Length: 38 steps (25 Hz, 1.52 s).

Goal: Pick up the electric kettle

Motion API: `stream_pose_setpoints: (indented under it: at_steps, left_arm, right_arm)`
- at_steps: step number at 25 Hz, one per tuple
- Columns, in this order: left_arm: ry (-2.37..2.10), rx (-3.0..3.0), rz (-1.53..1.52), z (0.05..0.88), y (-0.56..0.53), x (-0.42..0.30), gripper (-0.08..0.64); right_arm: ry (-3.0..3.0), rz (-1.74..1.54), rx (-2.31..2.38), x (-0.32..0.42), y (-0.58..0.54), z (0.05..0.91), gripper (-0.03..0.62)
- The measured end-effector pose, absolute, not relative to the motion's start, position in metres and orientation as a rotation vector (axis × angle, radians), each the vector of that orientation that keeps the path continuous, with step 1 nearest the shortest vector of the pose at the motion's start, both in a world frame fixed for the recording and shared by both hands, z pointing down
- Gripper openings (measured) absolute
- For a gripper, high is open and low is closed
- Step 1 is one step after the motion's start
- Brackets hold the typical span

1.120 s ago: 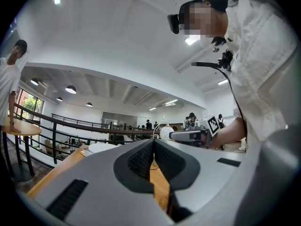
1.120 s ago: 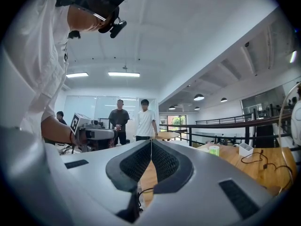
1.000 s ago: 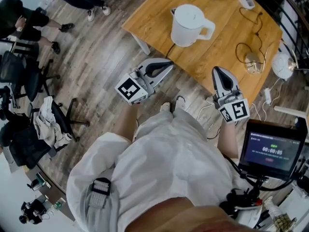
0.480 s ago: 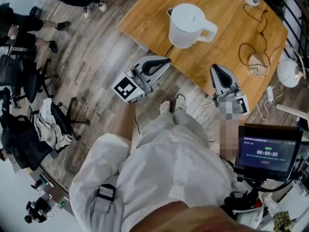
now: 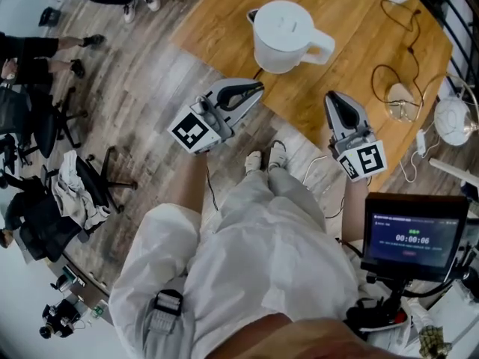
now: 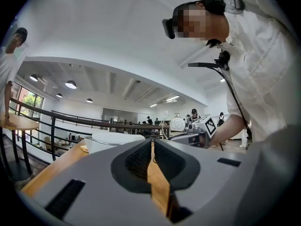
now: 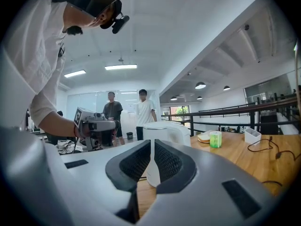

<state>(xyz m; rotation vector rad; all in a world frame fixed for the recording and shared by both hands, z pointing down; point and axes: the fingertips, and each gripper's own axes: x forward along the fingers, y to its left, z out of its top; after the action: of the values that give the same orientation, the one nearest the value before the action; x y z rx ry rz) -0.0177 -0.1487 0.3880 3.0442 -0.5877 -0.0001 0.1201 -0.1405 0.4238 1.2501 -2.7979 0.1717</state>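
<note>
I have nothing done yet: my left claw (image 5: pixel 257 89) and right claw (image 5: pixel 334 98) are both fully closed and empty, and the electric kettle (image 5: pixel 284 28) stands untouched on the table (image 5: pixel 359 58) ahead of them, so opening, reaching and gripping all remain.

Your electric kettle (image 5: pixel 284 32) is plain white, and the table (image 5: pixel 352 21) shows honey-brown wood grain. Your left gripper (image 5: pixel 257 89) and right gripper (image 5: pixel 331 99) are grey, with black ribbed pads and black-and-white square markers.
</note>
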Motion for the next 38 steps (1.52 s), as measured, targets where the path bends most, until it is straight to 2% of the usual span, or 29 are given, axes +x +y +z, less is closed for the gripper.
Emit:
stream_pose_setpoints:
  at_steps: [11, 13, 15, 26, 29, 34, 38]
  left_arm:
    - [-0.576, 3.030, 0.020, 0.409, -0.162, -0.011, 0.009]
    - [-0.580, 3.028, 0.026, 0.413, -0.164, -0.013, 0.009]
    - [-0.587, 3.025, 0.027, 0.415, -0.167, -0.015, 0.009]
    - [-0.600, 3.025, 0.031, 0.426, -0.178, -0.020, 0.064]
    - [-0.614, 3.013, 0.023, 0.429, -0.184, -0.022, 0.127]
    - [-0.671, 2.974, 0.004, 0.435, -0.201, -0.030, 0.327]
    - [-0.693, 2.977, 0.007, 0.439, -0.216, -0.032, 0.360]
  right_arm:
    - [-2.805, 0.214, 1.231, 0.121, -0.161, 0.442, 0.012]
    - [-2.810, 0.225, 1.219, 0.117, -0.162, 0.447, 0.034]
    - [-2.811, 0.235, 1.205, 0.114, -0.162, 0.452, 0.088]
    - [-2.787, 0.229, 1.217, 0.112, -0.171, 0.463, 0.112]
    - [-2.777, 0.223, 1.232, 0.113, -0.175, 0.464, 0.130]
    - [-2.745, 0.221, 1.262, 0.121, -0.183, 0.466, 0.178]
    - [-2.731, 0.213, 1.282, 0.129, -0.193, 0.468, 0.190]
